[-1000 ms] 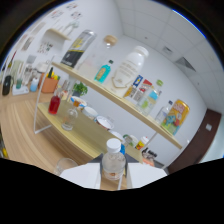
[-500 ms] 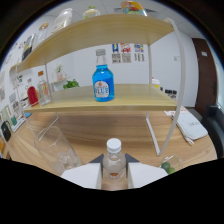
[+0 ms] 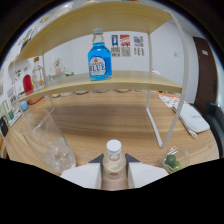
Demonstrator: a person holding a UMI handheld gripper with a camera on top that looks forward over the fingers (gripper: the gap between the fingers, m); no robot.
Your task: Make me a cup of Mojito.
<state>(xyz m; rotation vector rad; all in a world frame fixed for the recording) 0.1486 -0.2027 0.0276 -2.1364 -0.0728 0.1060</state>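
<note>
I've got the gripper [image 3: 114, 167] clenched on a small clear bottle [image 3: 114, 159] with a white cap — both fingers press its sides. Versus half a second ago the view has closed in a bit on the shelf [image 3: 115, 80]; the blue bottle [image 3: 99, 55] on it looks larger and sits straight ahead, beyond the fingers. A second ago I was facing a different rack altogether, so the swing is done. Empty glass [image 3: 47, 142] just beside the fingers, limes [image 3: 172, 161] on the other side — my guess is pouring comes next.
</note>
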